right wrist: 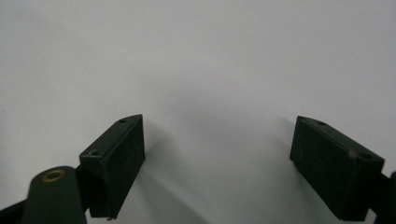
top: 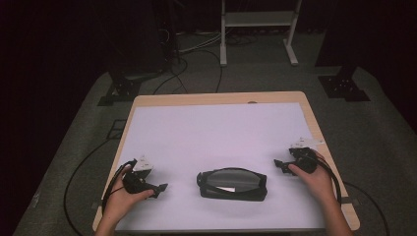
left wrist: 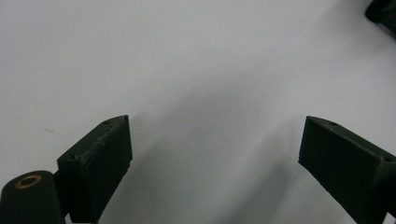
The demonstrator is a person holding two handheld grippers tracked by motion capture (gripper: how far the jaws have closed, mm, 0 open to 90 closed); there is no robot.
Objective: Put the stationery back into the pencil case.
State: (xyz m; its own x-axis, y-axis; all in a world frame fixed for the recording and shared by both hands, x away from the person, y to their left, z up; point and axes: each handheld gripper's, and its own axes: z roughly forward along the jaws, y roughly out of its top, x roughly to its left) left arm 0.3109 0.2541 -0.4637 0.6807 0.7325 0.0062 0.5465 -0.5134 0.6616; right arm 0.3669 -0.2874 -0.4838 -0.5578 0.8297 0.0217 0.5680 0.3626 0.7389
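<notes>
Jaws on both of your grippers stand spread wide, with nothing between them but the white sheet (top: pixel 211 128) that covers the table (top: pixel 314 118).

Your left gripper (top: pixel 160 189) sits in the lower left of the high view, held in your left hand (top: pixel 123 196), its jaws pointing toward the middle of the frame. Your right gripper (top: pixel 279 166) sits at the right, a little higher in the frame, in your right hand (top: pixel 317 179), its jaws pointing left toward the middle.

Between the two lies a black pouch (top: pixel 232 184) with a clear curved front panel, low in the centre of the high view, resting flat on the sheet. It is near both grippers but touches neither: bare white sheet shows on each side, between its left end and your left jaws, and between its upper right corner and your right jaws.

In the left gripper view (left wrist: pixel 212 154), your jaws frame plain white sheet, and a dark corner of the pouch (left wrist: pixel 383 11) shows at the upper right edge of the frame, well beyond the jaws and off to their right. In the right gripper view (right wrist: pixel 217 156), the gap between the jaws holds white sheet and their own soft shadows.
</notes>
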